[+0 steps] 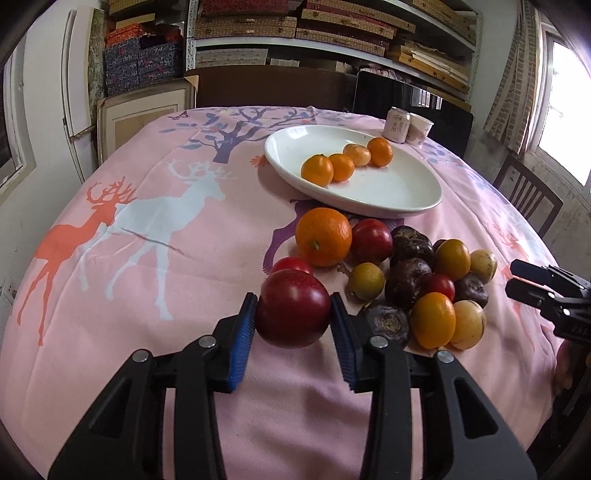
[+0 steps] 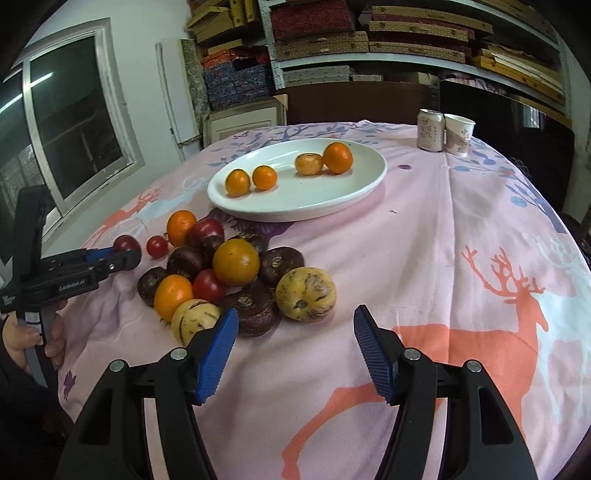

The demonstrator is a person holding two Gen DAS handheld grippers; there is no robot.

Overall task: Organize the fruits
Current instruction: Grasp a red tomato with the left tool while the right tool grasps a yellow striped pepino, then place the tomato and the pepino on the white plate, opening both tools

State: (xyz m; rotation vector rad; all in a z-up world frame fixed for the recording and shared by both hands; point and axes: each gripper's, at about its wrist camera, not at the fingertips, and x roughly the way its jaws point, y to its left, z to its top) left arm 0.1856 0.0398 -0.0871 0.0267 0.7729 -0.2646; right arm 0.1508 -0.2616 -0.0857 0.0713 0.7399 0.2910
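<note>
**Left gripper holds a red fruit beside the fruit pile**

Shelves full of flat woven boxes fill the wall behind a table covered with a pink cloth printed with deer and trees. Near the far side of the cloth lies a white oval plate with four small orange fruits in a row on it. Behind the plate, a drink can and a paper cup stand just beside each other.

Between the plate and the grippers lies a loose pile of fruit: a large orange, dark red fruits, small red tomatoes, dark brown-purple round pieces, orange fruits and pale yellow striped ones, many touching each other.

At the left edge of this pile, the left gripper has its two blue pads pressed on both sides of a dark red round fruit. From these views I cannot tell if the fruit is still touching the cloth. A small red tomato is just behind it.

On the other side of the pile, the right gripper stands with its jaws well apart, and only cloth is between them. Its left pad is close to a pale striped fruit and a dark brown piece. A hand holds the handle of the left gripper.
</note>
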